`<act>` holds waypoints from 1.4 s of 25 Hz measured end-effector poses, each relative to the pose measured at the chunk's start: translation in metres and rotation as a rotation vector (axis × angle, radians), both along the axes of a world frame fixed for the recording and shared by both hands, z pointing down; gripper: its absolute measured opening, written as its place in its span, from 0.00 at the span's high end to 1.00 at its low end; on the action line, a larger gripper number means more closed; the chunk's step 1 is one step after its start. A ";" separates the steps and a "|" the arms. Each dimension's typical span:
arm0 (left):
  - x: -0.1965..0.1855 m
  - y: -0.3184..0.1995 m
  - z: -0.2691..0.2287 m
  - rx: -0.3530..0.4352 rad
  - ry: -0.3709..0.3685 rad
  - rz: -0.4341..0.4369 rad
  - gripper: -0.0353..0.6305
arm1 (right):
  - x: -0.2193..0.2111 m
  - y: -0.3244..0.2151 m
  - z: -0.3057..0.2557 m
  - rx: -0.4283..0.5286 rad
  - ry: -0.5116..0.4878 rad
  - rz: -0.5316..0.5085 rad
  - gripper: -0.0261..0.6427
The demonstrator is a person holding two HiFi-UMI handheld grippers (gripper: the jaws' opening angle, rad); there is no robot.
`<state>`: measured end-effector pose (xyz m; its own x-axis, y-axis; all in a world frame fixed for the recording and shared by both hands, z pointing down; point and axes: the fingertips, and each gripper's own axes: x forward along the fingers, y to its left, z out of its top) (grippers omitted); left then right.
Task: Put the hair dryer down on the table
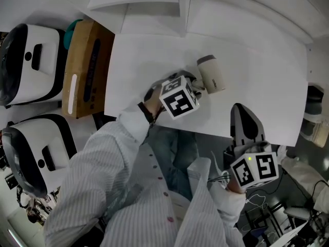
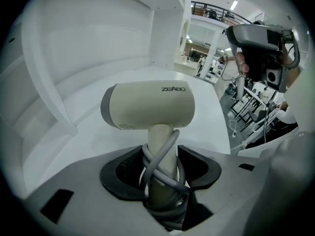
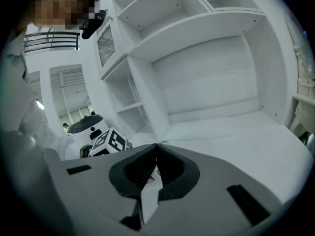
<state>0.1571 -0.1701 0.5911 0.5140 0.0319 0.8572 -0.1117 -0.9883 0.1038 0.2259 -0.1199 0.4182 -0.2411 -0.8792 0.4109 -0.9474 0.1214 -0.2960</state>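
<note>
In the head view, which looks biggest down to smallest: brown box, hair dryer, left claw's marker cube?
1. Brown box.
2. Marker cube and hair dryer look alike; the cube is nearer the camera, so unranked.

I saw soft, even white light over the table [image 1: 257, 86], with only a faint shadow beneath the hair dryer [image 2: 147, 107]. Both gripper views bowed the shelves [image 3: 197, 28] strongly and fell to black in the corners. Ceiling lamps [image 2: 234, 5] glared in the far hall, and the nearest foreground looked slightly blurred.
</note>
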 end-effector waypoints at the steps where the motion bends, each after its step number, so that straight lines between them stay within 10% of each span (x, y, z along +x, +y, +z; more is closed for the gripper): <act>1: 0.000 0.001 0.003 0.003 -0.009 0.003 0.62 | 0.000 -0.001 0.000 -0.002 0.000 -0.001 0.94; 35: 0.009 0.011 0.028 0.015 -0.077 0.043 0.59 | 0.005 -0.002 0.009 -0.028 -0.007 0.022 0.94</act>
